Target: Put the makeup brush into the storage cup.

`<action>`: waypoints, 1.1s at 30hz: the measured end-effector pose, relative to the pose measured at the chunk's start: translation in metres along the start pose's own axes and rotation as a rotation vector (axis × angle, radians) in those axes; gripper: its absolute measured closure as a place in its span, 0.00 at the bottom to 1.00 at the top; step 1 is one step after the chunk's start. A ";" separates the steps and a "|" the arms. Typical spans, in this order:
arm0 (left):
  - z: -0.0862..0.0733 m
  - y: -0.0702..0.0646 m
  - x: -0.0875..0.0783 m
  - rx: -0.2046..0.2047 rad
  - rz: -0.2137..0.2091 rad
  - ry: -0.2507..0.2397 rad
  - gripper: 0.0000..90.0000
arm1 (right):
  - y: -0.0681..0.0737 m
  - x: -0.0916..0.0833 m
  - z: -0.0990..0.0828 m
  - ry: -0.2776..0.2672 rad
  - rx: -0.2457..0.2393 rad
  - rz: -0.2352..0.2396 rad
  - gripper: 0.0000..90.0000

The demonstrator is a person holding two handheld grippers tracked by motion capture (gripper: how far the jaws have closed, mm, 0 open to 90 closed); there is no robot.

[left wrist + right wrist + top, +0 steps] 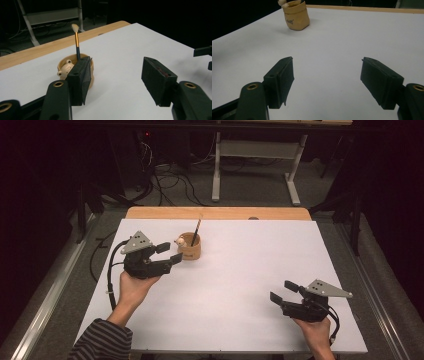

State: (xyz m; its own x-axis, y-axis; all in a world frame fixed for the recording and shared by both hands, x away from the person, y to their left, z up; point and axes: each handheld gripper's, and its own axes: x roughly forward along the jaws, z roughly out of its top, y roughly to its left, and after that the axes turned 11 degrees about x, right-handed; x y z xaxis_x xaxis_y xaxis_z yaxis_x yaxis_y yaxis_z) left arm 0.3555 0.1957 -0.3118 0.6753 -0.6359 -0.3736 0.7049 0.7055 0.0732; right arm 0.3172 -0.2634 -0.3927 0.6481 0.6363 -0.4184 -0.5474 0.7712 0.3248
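Observation:
A small tan cup (190, 247) stands on the white sheet toward the back left, with a thin brush (197, 231) upright in it and a little pale figure (179, 241) at its rim. My left gripper (169, 252) hovers just left of the cup, open, nothing between its jaws. In the left gripper view the cup (90, 75) sits partly behind one jaw, and the brush (76, 41) rises above it. My right gripper (283, 291) stands open near the front right. In the right gripper view the cup (295, 15) lies far ahead.
The white sheet (240, 270) covers most of a wooden table (220, 213). Beyond the table, on the floor, are cables (170, 180) and a white metal stand (255, 155). Dark surroundings flank both sides.

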 end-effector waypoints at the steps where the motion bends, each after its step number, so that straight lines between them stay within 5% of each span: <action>1: -0.001 0.000 -0.001 -0.002 -0.001 -0.002 0.46 | 0.000 0.000 0.000 0.000 -0.001 0.001 0.32; 33: -0.027 -0.011 -0.029 -0.032 0.008 -0.031 0.44 | 0.003 0.001 0.001 0.005 -0.005 0.005 0.32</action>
State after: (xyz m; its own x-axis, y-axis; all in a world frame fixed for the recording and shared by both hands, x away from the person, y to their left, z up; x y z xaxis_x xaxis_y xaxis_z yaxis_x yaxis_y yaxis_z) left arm 0.3220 0.2147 -0.3272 0.6878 -0.6389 -0.3445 0.6922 0.7202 0.0465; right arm 0.3169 -0.2606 -0.3916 0.6426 0.6402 -0.4209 -0.5534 0.7678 0.3229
